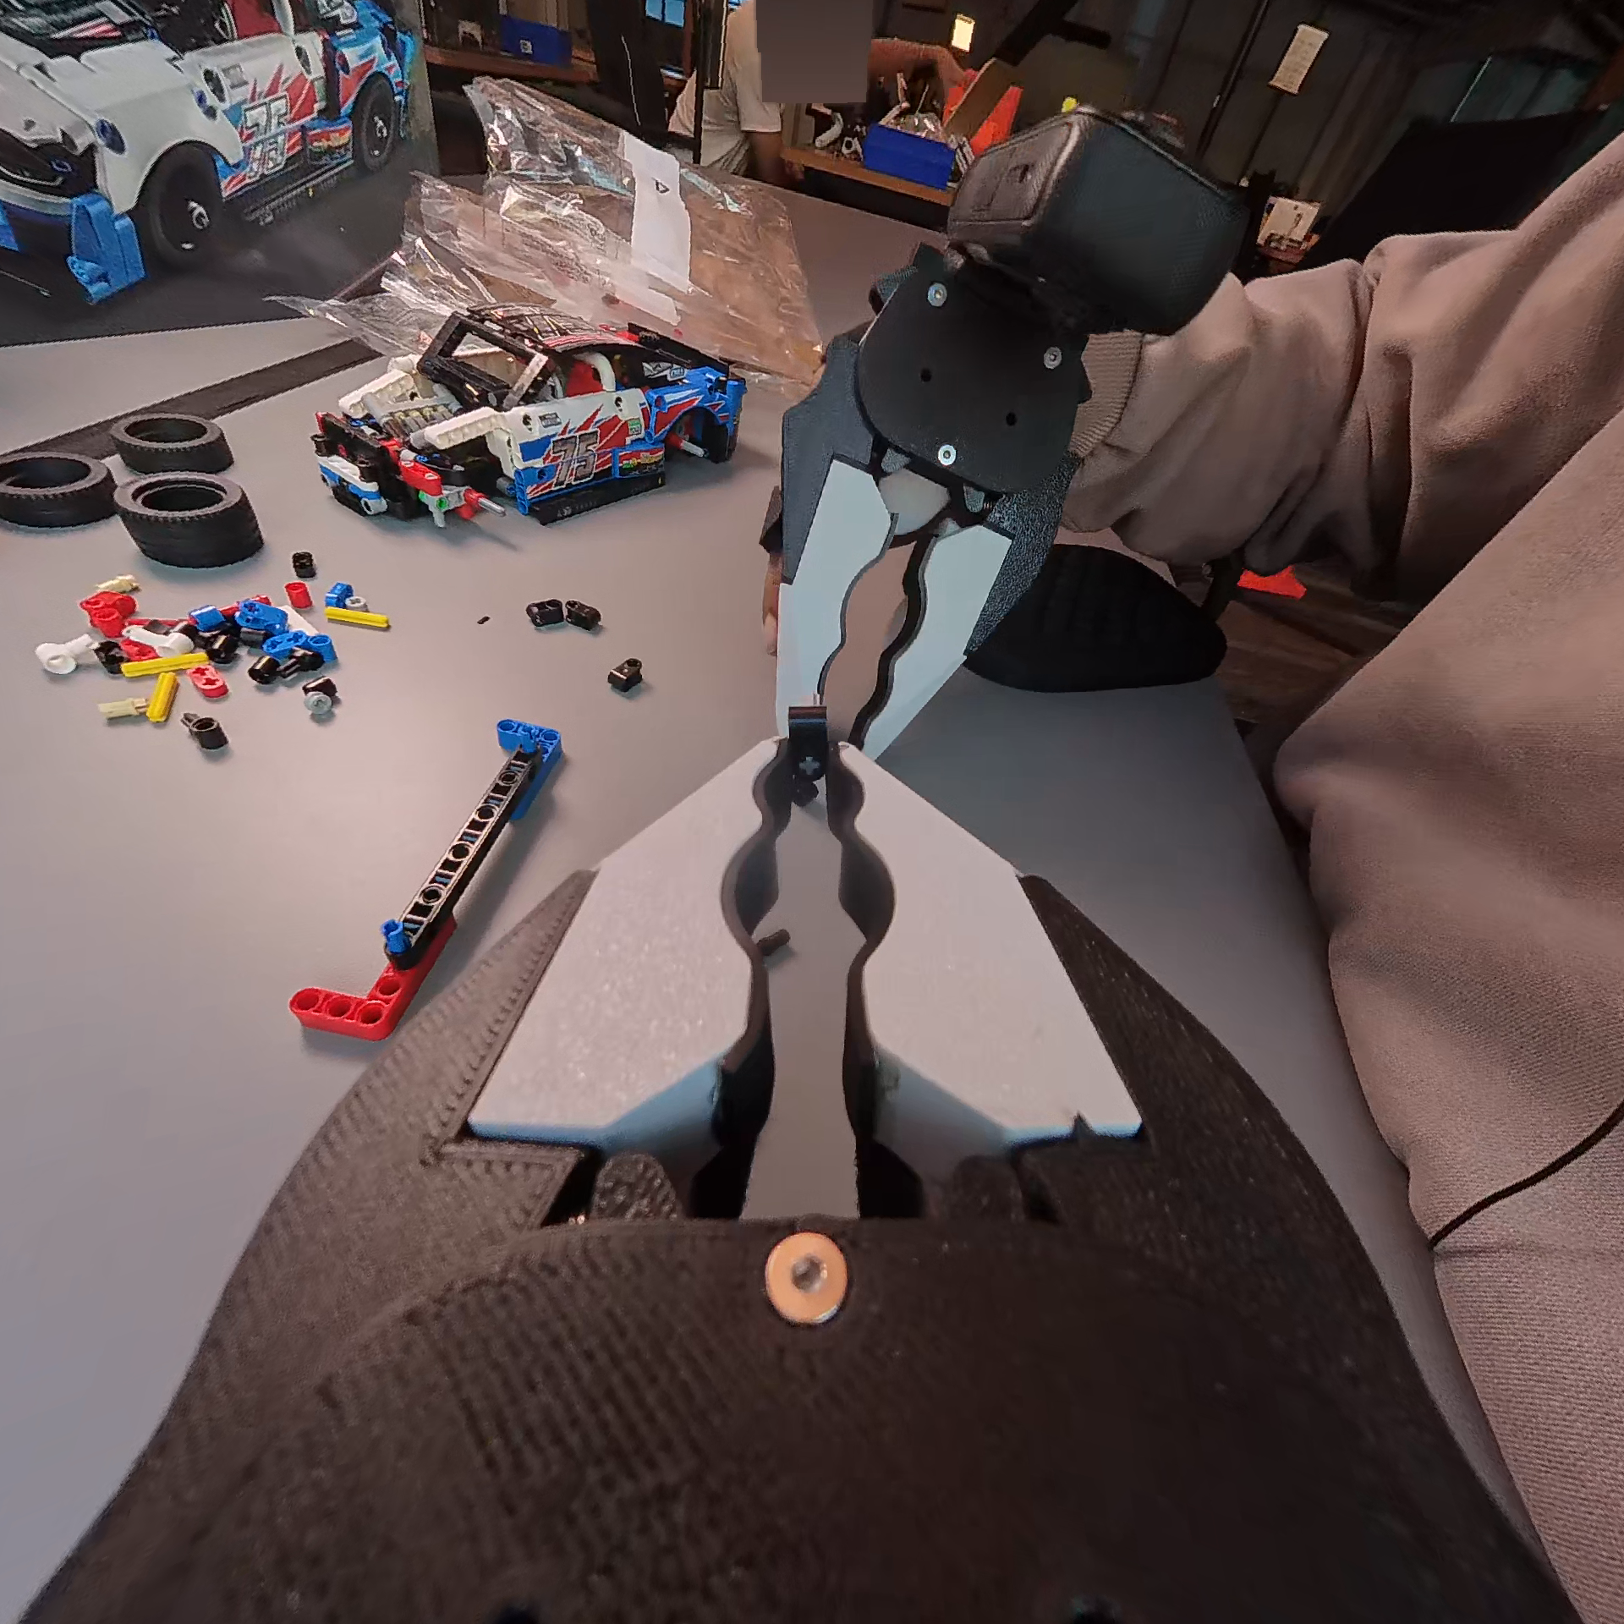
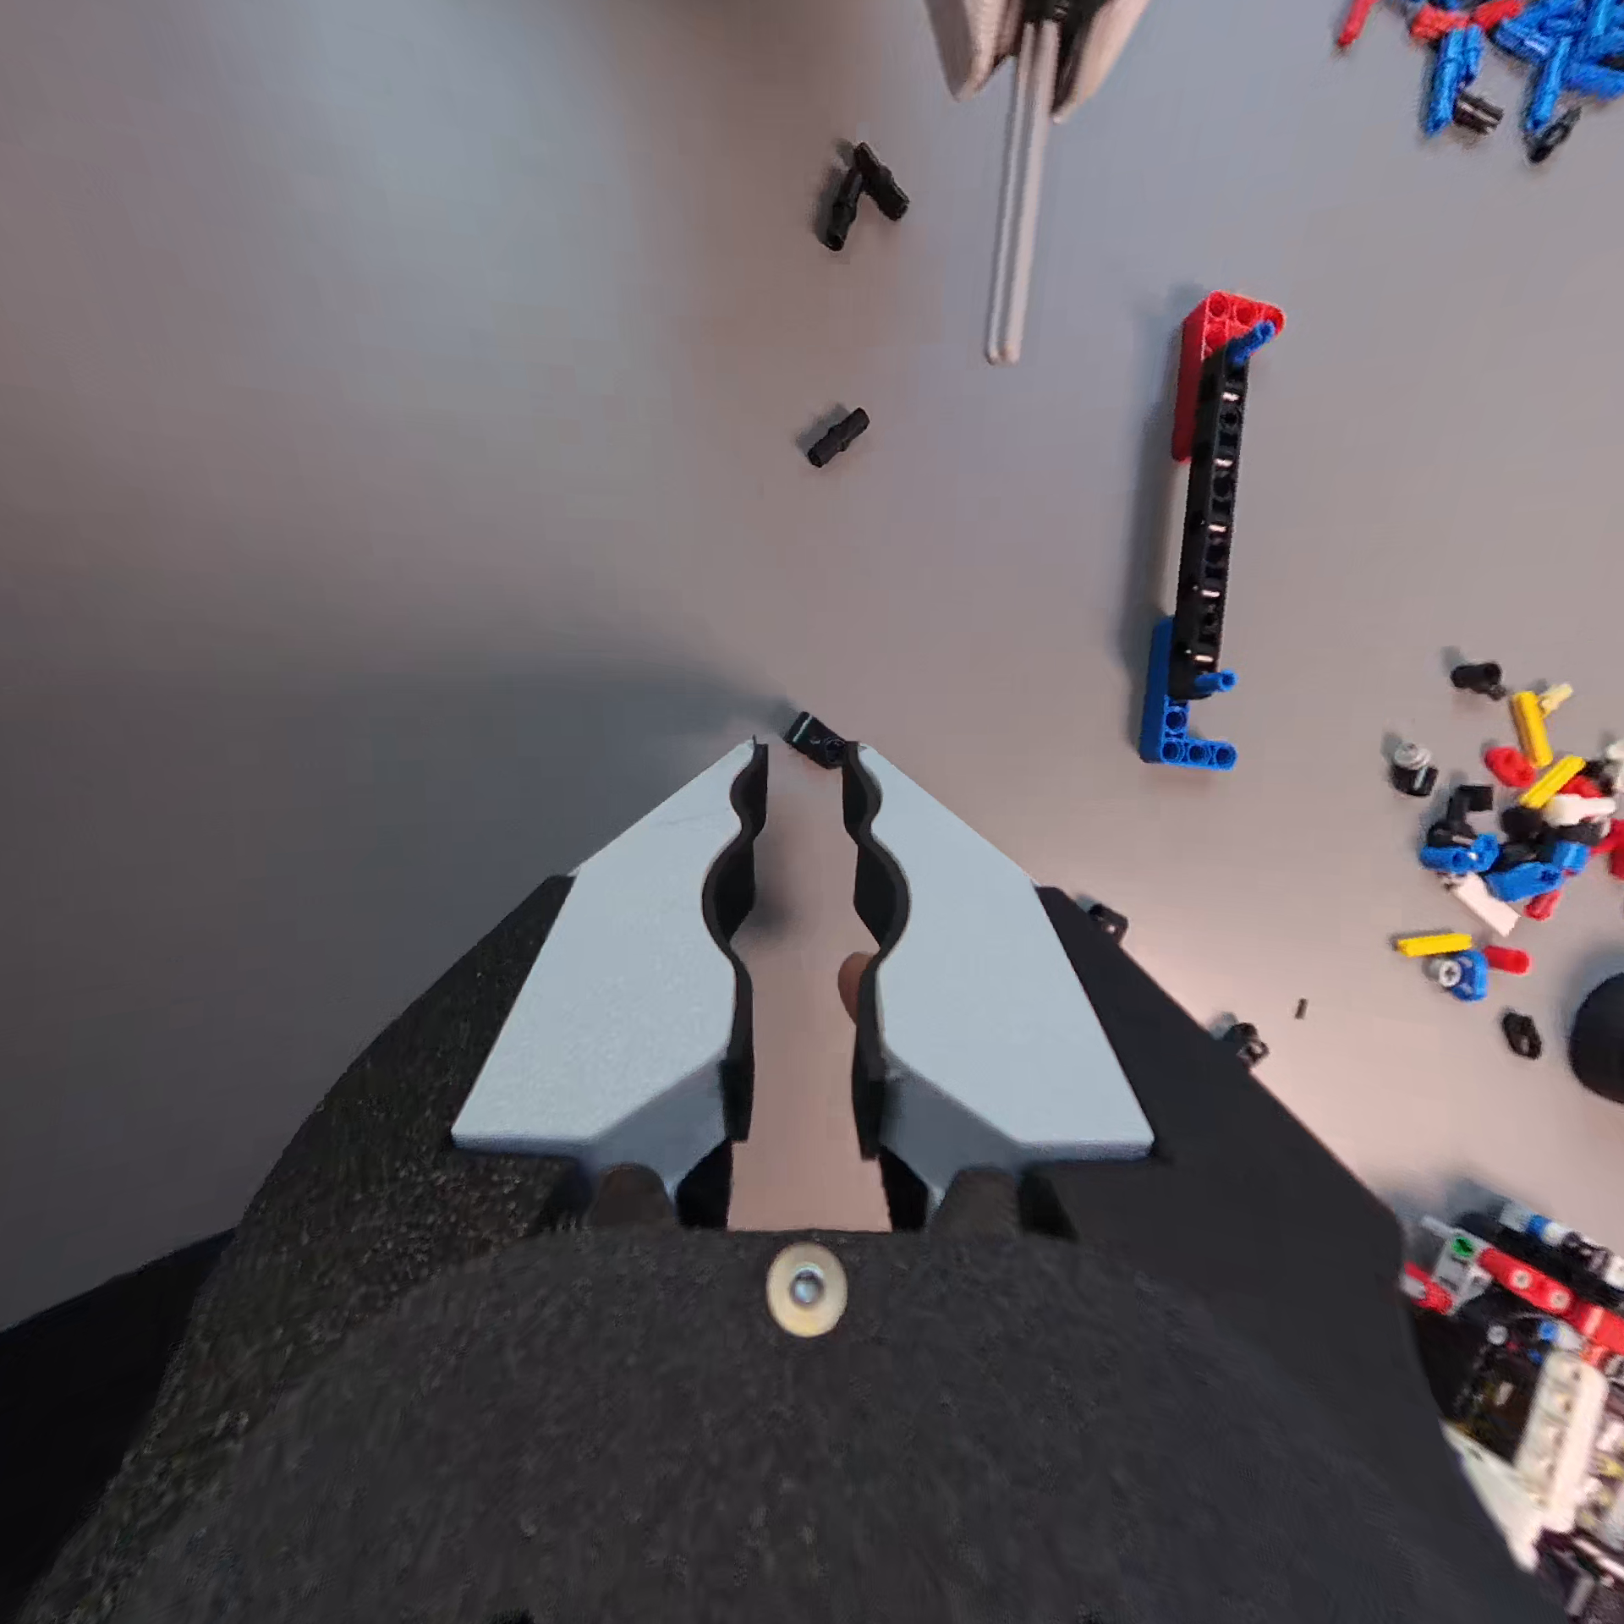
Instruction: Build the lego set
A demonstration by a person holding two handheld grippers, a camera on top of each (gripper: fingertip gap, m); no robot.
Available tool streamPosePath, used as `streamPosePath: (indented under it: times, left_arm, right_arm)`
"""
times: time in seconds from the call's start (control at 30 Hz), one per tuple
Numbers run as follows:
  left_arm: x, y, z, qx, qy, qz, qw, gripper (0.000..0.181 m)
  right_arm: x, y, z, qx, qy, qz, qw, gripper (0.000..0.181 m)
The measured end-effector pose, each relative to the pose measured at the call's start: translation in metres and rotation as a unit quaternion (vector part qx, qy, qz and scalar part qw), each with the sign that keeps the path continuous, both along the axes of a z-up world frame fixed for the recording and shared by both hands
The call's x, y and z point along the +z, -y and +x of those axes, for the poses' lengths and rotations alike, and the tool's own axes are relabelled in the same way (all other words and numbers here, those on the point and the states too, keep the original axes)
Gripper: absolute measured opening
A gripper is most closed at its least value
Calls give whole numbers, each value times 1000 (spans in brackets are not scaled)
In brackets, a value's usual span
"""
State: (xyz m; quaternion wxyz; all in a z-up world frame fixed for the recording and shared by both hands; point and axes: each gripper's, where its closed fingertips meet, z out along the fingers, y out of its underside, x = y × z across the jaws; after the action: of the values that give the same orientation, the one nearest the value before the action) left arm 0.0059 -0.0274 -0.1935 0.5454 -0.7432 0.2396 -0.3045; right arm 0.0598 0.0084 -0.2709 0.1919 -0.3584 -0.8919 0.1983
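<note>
On the table (image 1: 220, 1142) ahead of me, a long beam assembly (image 1: 457, 870) lies left of my left gripper (image 1: 808, 747). Beyond it sits a scatter of small parts (image 1: 202, 641), with three tyres (image 1: 132, 483) behind and the car model (image 1: 536, 422) to their right, before plastic bags (image 1: 598, 228).

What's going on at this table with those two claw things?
A person holds a two-finger gripper in each hand to build a Lego car. The left gripper pinches a small black connector at its tips, and the right gripper meets it from above, jaws slightly apart. The half-built car, three loose tyres, a black beam assembly and scattered small parts wait on the grey table.
</note>
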Motion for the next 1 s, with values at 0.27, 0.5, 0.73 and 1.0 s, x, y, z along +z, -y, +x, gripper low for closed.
streamPosePath:
  times: [0.27, 0.5, 0.73, 1.0]
  left_arm:
    - [-3, 0, -2, 3, -13, -3, 1000, 6]
    - [-5, 0, -4, 3, -14, -7, 1000, 6]
    - [-4, -2, -8, 15, -17, -8, 1000, 6]
    - [-7, -2, -6, 18, -14, -19, 1000, 6]
  right_arm:
    - [-4, -1, -5, 105, 69, 65, 990, 22]
    - [-8, -1, -5, 139, 110, 72, 981, 19]
    - [4, -2, -10, -47, 98, -27, 994, 24]
    - [-6, 3, -3, -253, 75, -116, 958, 32]
